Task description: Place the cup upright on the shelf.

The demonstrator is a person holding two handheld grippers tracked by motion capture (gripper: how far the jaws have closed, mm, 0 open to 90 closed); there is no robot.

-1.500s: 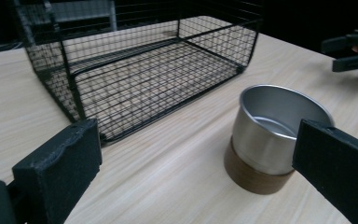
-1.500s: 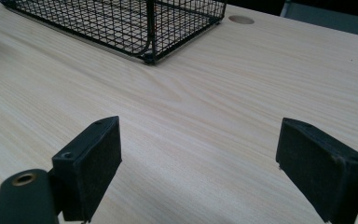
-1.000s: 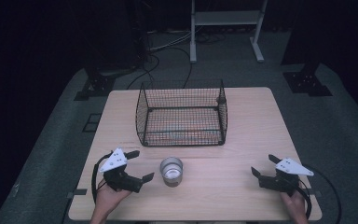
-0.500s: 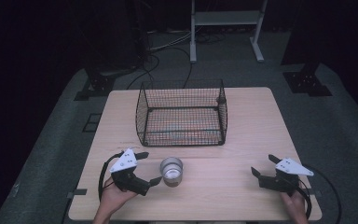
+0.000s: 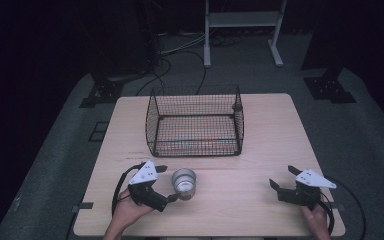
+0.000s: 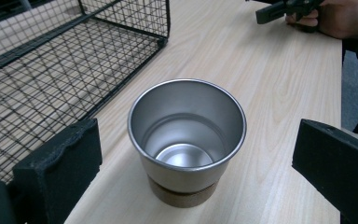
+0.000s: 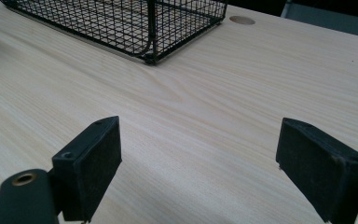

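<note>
The left tongs gape wide around the upright, empty, cork-based steel cup, touching nothing; judged an approach, closing comes next. The right tongs, equally wide and empty, rest well apart on the pale wooden bench. Beyond the cup stands a black wire basket, then dark floor.

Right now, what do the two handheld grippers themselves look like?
Both the left gripper and the right gripper have black bodies topped by a pale grey three-cornered plate, with a black cable looping behind each. Their jaws are black rectangular blocks with a rough matte face. The hands are bare.
</note>
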